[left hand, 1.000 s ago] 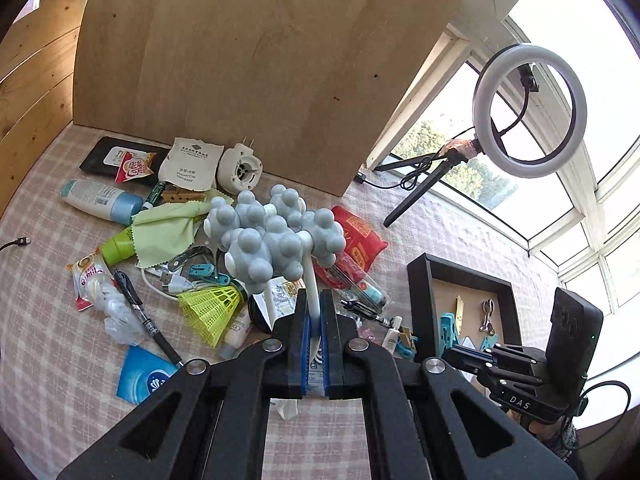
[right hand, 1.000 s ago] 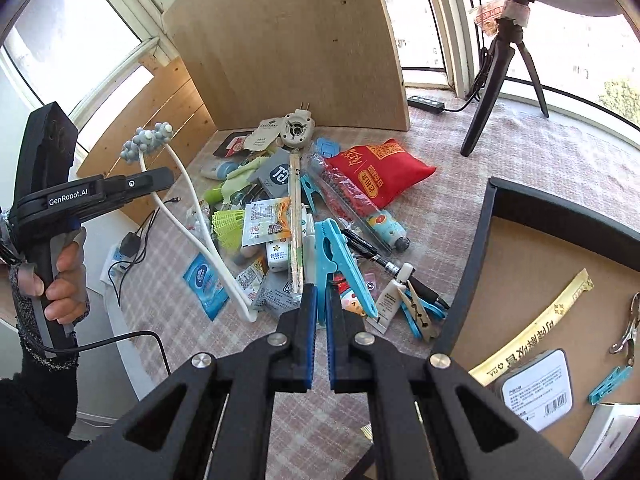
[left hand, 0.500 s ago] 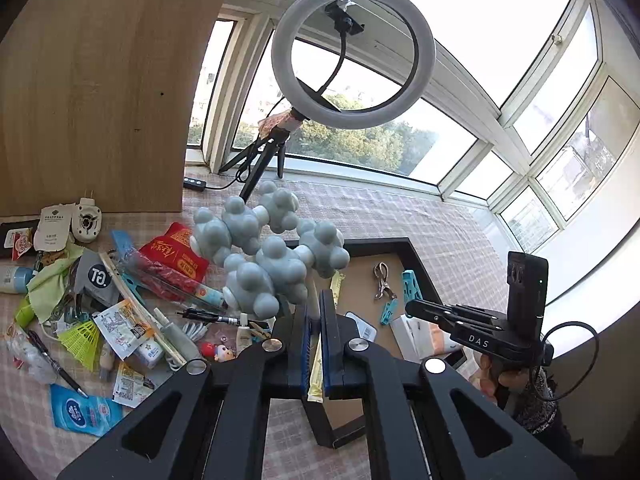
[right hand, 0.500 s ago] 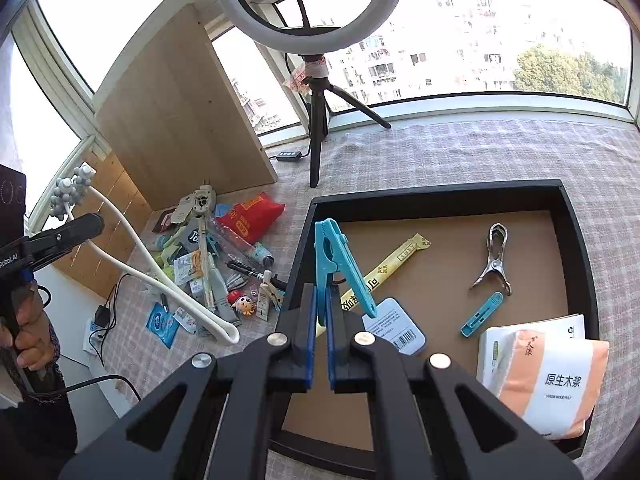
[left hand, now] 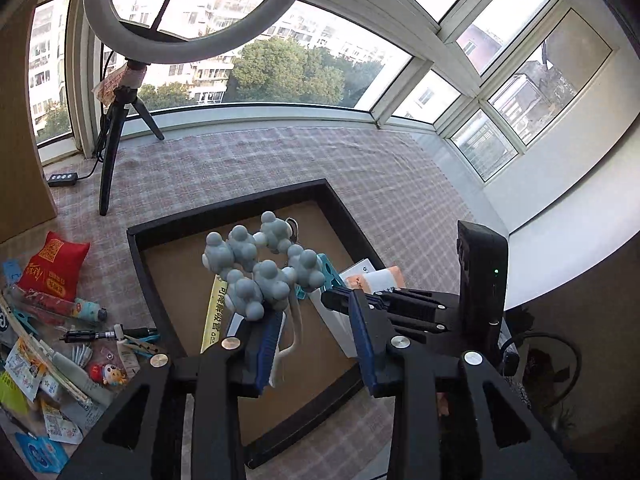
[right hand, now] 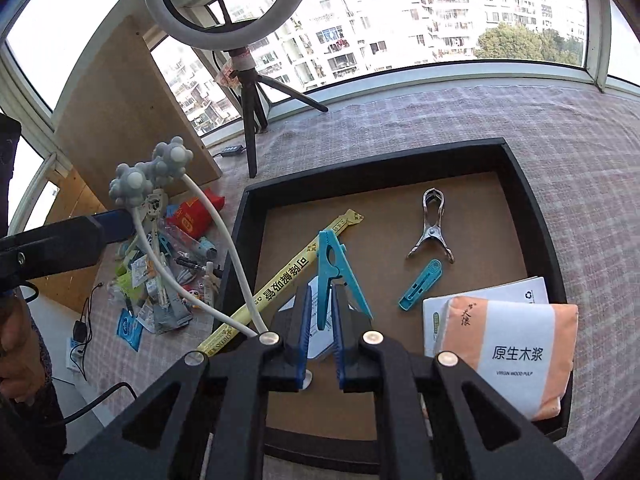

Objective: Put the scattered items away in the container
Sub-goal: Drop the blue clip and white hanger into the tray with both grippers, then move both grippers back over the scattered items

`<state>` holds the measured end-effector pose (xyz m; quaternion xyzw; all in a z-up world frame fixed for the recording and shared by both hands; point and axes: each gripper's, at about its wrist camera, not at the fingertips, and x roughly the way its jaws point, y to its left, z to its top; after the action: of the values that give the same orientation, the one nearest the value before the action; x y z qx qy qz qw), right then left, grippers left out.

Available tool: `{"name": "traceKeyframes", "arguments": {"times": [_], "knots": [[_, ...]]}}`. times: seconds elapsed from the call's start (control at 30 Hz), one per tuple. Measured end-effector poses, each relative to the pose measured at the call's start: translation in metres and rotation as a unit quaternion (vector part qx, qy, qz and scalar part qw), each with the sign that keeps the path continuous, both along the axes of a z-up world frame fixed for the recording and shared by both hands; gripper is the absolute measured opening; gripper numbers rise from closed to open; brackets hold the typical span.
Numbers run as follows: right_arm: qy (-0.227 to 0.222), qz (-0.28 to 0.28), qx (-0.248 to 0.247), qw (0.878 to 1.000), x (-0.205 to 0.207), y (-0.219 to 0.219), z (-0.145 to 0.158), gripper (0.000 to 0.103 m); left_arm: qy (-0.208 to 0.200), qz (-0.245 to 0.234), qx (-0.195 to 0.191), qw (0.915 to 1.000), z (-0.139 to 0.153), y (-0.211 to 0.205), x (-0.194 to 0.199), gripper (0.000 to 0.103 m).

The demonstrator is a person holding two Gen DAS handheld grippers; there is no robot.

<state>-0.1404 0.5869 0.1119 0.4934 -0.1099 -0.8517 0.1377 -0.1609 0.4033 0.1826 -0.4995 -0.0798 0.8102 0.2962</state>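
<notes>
The black tray (left hand: 136, 252) with a brown floor also shows in the right wrist view (right hand: 536, 200). My left gripper (left hand: 316, 344) is over it with jaws wide apart; the white massager with grey knobbed balls (left hand: 260, 272) rests against its left finger. In the right wrist view the massager (right hand: 136, 184) arcs over the tray's left wall. My right gripper (right hand: 322, 344) is partly open above the tray, and the blue clothespin (right hand: 332, 264) stands loosely between its fingers.
In the tray lie a yellow strip packet (right hand: 296, 268), a metal clip (right hand: 430, 226), a small blue clip (right hand: 420, 284), an orange tissue pack (right hand: 508, 352) and a white card. A pile of scattered items (left hand: 52, 328) lies left of the tray. A ring light on a tripod (right hand: 248, 120) stands behind.
Both grippers swung from the pile to over the tray. The left gripper has opened wide off the massager. The right gripper's jaws have parted around the clothespin.
</notes>
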Motion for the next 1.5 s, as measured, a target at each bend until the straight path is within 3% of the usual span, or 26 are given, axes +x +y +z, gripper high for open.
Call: {"name": "traceKeyframes", "arguments": {"times": [0.03,0.07,0.3,0.53,0.7,0.87,1.07,1.2,1.3,1.5], "knots": [[0.003,-0.008,0.003,1.000,0.000,0.003,0.000,0.042,0.006,0.004,-0.010,0.9999,-0.003,0.001,-0.004,0.051],[0.010,-0.014,-0.001,1.000,0.001,0.006,0.000,0.044,0.009,0.008,-0.019,0.9997,-0.006,0.002,-0.007,0.051],[0.016,-0.029,-0.009,0.999,0.001,0.016,0.001,0.044,0.026,0.042,-0.025,0.9985,-0.005,-0.029,-0.011,0.051],[0.021,-0.003,-0.009,1.000,0.001,-0.004,0.005,0.044,0.038,0.098,-0.053,0.9931,-0.011,-0.102,0.009,0.051],[0.023,0.054,-0.008,0.998,-0.003,-0.041,0.005,0.043,0.031,0.171,-0.083,0.9813,-0.021,-0.178,0.033,0.051],[0.017,0.135,0.013,0.991,-0.009,-0.097,0.000,0.041,0.017,0.247,-0.107,0.9629,-0.042,-0.253,0.066,0.051],[0.001,0.232,0.019,0.972,-0.002,-0.173,-0.012,0.039,-0.030,0.338,-0.127,0.9323,-0.082,-0.337,0.114,0.051],[-0.015,0.292,0.027,0.956,0.010,-0.224,-0.025,0.039,-0.078,0.365,-0.142,0.9167,-0.116,-0.366,0.138,0.051],[-0.025,0.317,0.037,0.948,0.011,-0.254,-0.035,0.039,-0.105,0.380,-0.115,0.9118,-0.135,-0.376,0.153,0.051],[-0.032,0.319,0.052,0.946,-0.010,-0.289,-0.049,0.033,-0.101,0.394,-0.106,0.9073,-0.143,-0.377,0.151,0.051]]}}
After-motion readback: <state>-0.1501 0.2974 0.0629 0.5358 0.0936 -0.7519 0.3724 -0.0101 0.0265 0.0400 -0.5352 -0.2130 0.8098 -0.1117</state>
